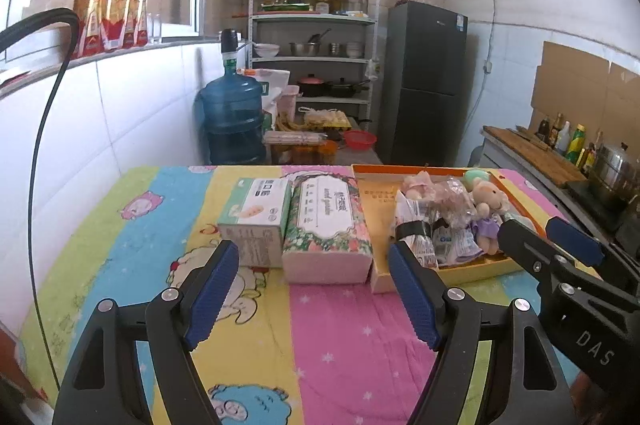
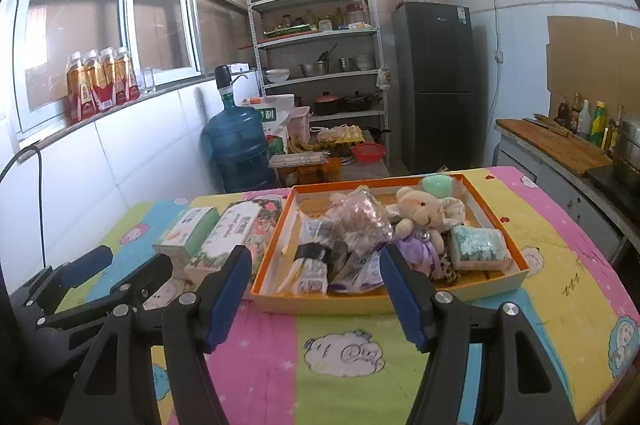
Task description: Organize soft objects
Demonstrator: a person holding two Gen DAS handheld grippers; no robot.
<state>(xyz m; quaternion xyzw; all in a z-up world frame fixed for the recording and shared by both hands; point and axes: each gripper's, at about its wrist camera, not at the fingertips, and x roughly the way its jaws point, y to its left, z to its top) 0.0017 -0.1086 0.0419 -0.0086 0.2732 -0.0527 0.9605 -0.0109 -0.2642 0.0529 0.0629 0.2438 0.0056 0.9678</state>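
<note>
Risk lies in the heaped orange tray point(image 2: 516, 275) at the table's far right edge: crinkly plastic packets point(image 2: 362, 221) could slip or snag neighbours. Both grippers, left point(image 1: 314, 291) and right point(image 2: 316, 295), hover open and empty. A plush bear point(image 2: 420, 215) and spongy block point(image 2: 478, 245) crowd inside; boxy tissue packs point(image 1: 326, 221) stand just left.

a matt printed cloth point(image 2: 340, 377) covers the table — on it an orange cardboard tray point(image 2: 516, 275), a fuzzy plush bear point(image 2: 420, 217), crinkled glossy plastic wrappers point(image 2: 360, 225) and a smooth paper tissue pack point(image 1: 326, 221).
</note>
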